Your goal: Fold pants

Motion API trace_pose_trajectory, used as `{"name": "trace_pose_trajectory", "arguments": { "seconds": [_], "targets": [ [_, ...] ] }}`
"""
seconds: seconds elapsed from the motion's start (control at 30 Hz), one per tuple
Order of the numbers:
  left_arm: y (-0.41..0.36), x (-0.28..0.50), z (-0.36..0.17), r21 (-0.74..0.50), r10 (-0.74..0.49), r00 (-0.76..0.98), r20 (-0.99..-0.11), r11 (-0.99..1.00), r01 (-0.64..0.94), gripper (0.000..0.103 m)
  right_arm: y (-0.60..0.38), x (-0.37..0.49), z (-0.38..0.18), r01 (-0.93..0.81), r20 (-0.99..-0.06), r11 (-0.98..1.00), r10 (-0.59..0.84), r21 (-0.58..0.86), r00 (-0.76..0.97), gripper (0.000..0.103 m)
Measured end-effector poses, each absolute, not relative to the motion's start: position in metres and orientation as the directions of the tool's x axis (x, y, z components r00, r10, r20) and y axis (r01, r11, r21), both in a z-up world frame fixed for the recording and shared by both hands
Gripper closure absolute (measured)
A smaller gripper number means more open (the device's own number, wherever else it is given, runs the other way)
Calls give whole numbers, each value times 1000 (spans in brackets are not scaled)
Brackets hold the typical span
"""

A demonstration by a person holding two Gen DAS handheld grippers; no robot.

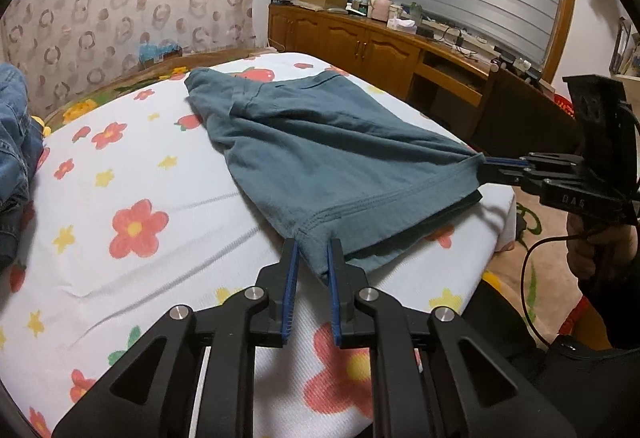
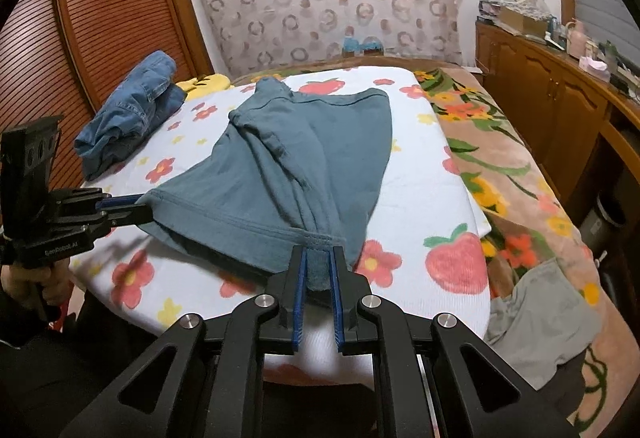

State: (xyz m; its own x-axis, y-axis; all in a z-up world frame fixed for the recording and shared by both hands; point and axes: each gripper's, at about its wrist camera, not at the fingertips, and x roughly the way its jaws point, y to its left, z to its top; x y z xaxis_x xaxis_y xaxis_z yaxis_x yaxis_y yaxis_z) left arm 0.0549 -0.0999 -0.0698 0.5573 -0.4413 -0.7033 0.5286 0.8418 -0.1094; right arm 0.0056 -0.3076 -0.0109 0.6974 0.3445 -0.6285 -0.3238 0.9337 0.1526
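Teal-grey pants (image 1: 320, 150) lie on the flowered white sheet (image 1: 132, 166), stretched toward the near edge. My left gripper (image 1: 313, 244) is shut on one corner of the near hem. My right gripper (image 2: 319, 250) is shut on the other hem corner, bunched between its blue pads. The right gripper shows in the left wrist view (image 1: 486, 164) at the right, the left gripper in the right wrist view (image 2: 140, 204) at the left. The pants (image 2: 288, 166) are lifted a little at the near end.
Folded blue jeans (image 2: 132, 114) lie at the far left of the sheet. A grey cloth (image 2: 540, 310) hangs off the near right of the bed. A flowered blanket (image 2: 500, 158) lies to the right. A wooden sideboard (image 1: 380, 46) with clutter stands along the wall.
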Motion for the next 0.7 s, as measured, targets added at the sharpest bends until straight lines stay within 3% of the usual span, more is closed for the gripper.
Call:
{"name": "trace_pose_trajectory", "arguments": {
  "seconds": [0.13,0.27,0.33,0.4,0.43,0.53,0.7],
  "targets": [
    [-95,58,-62,-84,-415,588,-695,858,506,75,-308,4,0,-320,-614,938,333,137,715,89],
    [-86,69,-57,-63,-390,619,-681,874,482,53,-313,2,11,-312,-590,943,319,118,741,89],
    [-80,82,-54,-66,-382,629,-677,882,466,52,-313,7,17,-314,-585,944,312,102,749,86],
    [-76,96,-53,-64,-369,636,-678,891,449,29,-309,13,20,-325,-583,942,310,82,751,83],
    [-74,102,-52,-58,-361,647,-672,896,440,26,-306,16,21,-332,-582,940,311,74,751,82],
    [-69,123,-51,-36,-332,658,-676,907,420,23,-296,32,24,-360,-577,931,323,54,750,75],
    [-62,153,-45,-44,-318,675,-666,919,391,23,-274,64,22,-413,-579,909,363,49,730,74]
  ]
}}
